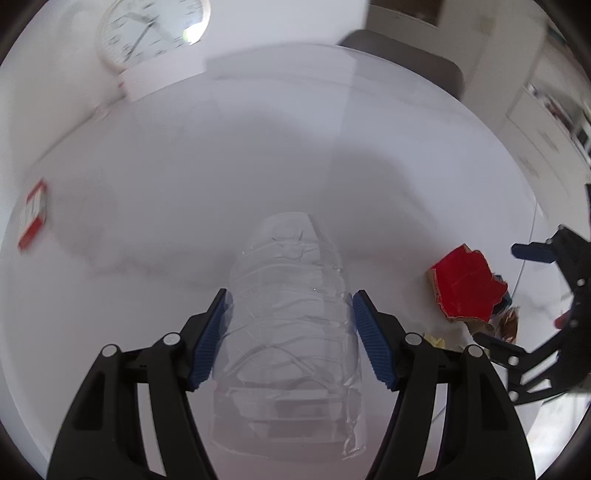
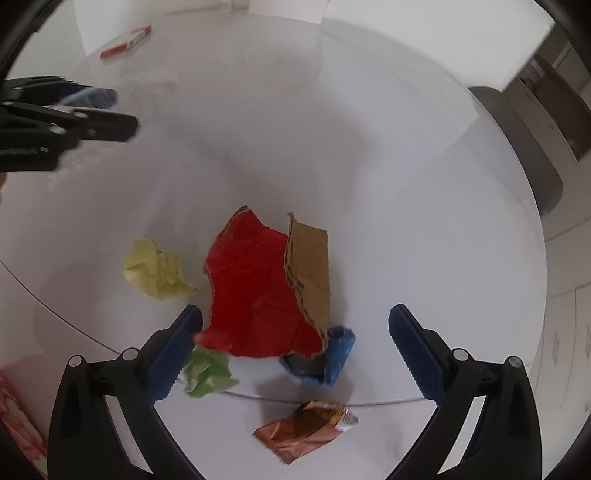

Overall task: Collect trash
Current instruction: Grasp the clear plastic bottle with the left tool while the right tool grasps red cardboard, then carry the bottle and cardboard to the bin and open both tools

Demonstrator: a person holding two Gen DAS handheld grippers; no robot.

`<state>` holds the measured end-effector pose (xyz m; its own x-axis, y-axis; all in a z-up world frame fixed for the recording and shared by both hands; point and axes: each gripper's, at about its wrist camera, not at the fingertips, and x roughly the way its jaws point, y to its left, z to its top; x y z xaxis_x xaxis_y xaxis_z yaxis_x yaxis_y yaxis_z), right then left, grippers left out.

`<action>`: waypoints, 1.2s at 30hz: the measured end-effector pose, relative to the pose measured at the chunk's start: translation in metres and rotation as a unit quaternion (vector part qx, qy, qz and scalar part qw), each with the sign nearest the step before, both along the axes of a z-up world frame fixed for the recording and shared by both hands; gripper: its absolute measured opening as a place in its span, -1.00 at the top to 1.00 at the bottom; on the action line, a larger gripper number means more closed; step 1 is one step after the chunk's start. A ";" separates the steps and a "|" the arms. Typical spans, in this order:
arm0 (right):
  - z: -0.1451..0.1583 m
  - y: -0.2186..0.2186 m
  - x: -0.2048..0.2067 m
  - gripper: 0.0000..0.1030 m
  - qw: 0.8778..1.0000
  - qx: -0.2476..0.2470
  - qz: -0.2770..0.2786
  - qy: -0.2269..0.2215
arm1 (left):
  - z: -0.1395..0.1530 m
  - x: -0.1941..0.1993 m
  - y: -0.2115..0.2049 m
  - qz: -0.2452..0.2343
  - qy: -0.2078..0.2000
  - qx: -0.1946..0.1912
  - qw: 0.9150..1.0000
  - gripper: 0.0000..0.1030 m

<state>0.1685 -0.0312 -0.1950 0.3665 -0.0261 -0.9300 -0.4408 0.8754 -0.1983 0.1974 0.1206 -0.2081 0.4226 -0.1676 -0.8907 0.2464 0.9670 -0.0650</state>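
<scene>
My left gripper (image 1: 290, 301) is shut on a clear crushed plastic bottle (image 1: 291, 295), its blue pads (image 1: 212, 339) pressed on both sides. My right gripper (image 2: 295, 317) is open above a pile of trash on the white table (image 2: 406, 184): a torn red and brown cardboard piece (image 2: 258, 288), a yellow crumpled paper (image 2: 155, 269), a green crumpled paper (image 2: 207, 373), a blue wrapper (image 2: 332, 358) and a copper foil wrapper (image 2: 306, 432). The cardboard (image 1: 465, 284) and the right gripper (image 1: 535, 314) show at the right of the left wrist view. The left gripper (image 2: 92, 110) shows at the left of the right wrist view.
A red and white small box (image 1: 33, 214) lies at the table's left; it also shows in the right wrist view (image 2: 127, 41). A white clock (image 1: 151, 29) stands at the back. A grey chair (image 2: 524, 147) stands past the table's right edge.
</scene>
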 end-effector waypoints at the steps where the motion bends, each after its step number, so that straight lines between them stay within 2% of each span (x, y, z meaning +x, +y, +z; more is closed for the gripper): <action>1: -0.002 0.001 0.002 -0.94 1.000 0.000 0.003 0.004 | -0.003 0.000 -0.002 0.007 0.001 0.000 1.000 -0.26; 7: -0.015 0.015 0.022 -0.89 1.000 0.002 0.015 0.025 | -0.012 -0.008 0.011 0.032 0.011 -0.007 0.999 -0.26; 11: -0.023 0.022 0.031 -0.34 0.998 -0.003 0.028 0.049 | -0.016 -0.011 0.021 0.035 0.007 0.000 0.999 -0.26; 13: -0.026 0.021 0.032 -0.25 0.998 -0.001 0.028 0.051 | -0.014 -0.012 0.022 0.037 0.005 0.001 0.999 -0.26; 17: -0.014 0.013 0.039 0.03 0.998 0.034 0.011 0.045 | -0.006 -0.017 0.018 0.033 -0.001 -0.002 0.999 -0.26; 22: 0.006 -0.002 0.042 0.04 0.994 0.101 -0.027 0.035 | 0.012 -0.030 0.004 0.017 -0.017 -0.006 1.000 -0.26; 27: 0.042 -0.041 0.012 0.04 0.978 0.195 -0.075 0.001 | 0.040 -0.052 -0.025 -0.013 -0.034 -0.010 0.999 -0.26; 31: 0.079 -0.082 -0.046 0.04 0.954 0.269 -0.127 -0.033 | 0.062 -0.080 -0.060 -0.050 -0.040 -0.014 0.998 -0.26; 33: 0.091 -0.101 -0.079 0.04 0.946 0.286 -0.150 -0.043 | 0.070 -0.096 -0.082 -0.074 -0.036 -0.021 0.996 -0.26; 36: 0.091 -0.146 -0.132 0.03 0.938 0.280 -0.197 -0.056 | 0.078 -0.127 -0.124 -0.121 -0.020 -0.044 0.991 -0.26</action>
